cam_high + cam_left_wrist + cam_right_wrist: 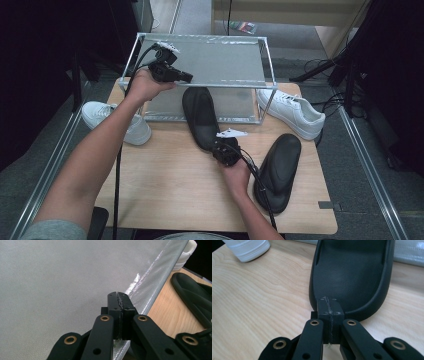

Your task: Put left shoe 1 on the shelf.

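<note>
Pale wood makes up the bench (175,190), which carries everything here. On its far half stands a clear plastic box (210,62) in a metal frame, its flap of woven-looking sheet lifted. The left gripper (172,72) has its fingers pressed together on the front edge of that sheet, seen close in the left gripper view (119,302), holding the flap up.

A black shoe insert (200,117) lies with its long axis running from the box opening toward the person, slightly slanted; its far end reaches under the raised flap and its rounded near end points at the right gripper (222,147). In the right gripper view, the fingers are clamped on the rim of that near end (329,306), and the insert's hollow side faces up.

A second black insert (280,170) lies to the right, apart from the first, its long axis tilted toward the far right. A white sneaker (292,112) sits beside the box's right corner, and another white sneaker (115,120) sits at the left edge, near the person's forearm.
</note>
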`<state>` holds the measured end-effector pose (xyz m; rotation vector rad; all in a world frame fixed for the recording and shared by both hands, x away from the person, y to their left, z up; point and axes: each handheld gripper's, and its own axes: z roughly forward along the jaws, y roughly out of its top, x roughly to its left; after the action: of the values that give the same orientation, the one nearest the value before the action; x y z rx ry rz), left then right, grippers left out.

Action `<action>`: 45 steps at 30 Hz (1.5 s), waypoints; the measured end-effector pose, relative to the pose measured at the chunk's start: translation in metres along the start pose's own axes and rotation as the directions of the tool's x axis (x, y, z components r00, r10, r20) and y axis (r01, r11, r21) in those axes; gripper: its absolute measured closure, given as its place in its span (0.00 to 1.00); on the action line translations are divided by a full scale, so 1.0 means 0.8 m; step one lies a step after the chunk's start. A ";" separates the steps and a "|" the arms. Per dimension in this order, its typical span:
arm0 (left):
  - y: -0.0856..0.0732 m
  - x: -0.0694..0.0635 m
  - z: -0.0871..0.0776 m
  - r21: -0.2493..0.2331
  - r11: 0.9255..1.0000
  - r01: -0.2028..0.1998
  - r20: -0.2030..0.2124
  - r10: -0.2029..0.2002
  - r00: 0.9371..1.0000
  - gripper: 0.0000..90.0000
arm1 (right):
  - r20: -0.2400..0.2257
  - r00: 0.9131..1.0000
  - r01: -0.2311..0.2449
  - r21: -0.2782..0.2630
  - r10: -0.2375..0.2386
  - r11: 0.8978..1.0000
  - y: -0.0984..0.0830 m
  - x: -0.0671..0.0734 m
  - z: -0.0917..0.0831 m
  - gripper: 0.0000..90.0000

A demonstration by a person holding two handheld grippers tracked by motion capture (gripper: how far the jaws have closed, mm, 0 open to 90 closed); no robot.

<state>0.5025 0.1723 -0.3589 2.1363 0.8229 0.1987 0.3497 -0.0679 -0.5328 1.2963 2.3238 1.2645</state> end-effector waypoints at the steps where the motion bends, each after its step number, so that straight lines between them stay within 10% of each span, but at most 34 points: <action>1: 0.000 0.000 0.000 -0.002 1.000 -0.001 -0.002 0.001 1.000 1.00 | 0.004 1.000 0.007 0.003 -0.007 1.000 0.002 0.001 0.002 1.00; 24: -0.001 0.000 0.000 -0.005 1.000 0.000 -0.001 0.000 1.000 1.00 | 0.034 0.999 0.019 -0.005 -0.019 1.000 0.078 0.002 0.058 1.00; 35: -0.003 0.000 -0.001 -0.009 1.000 0.011 -0.003 -0.011 1.000 1.00 | 0.006 0.999 -0.048 -0.003 0.048 0.999 0.101 -0.002 0.092 1.00; 45: -0.005 0.000 -0.001 -0.038 0.998 0.050 0.006 -0.050 0.999 0.99 | -0.041 0.999 -0.002 0.015 0.003 1.000 0.102 0.003 0.089 1.00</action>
<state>0.5003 0.1747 -0.3614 2.0779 0.8617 0.1810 0.4350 -0.0039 -0.5143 1.2900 2.3651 1.2882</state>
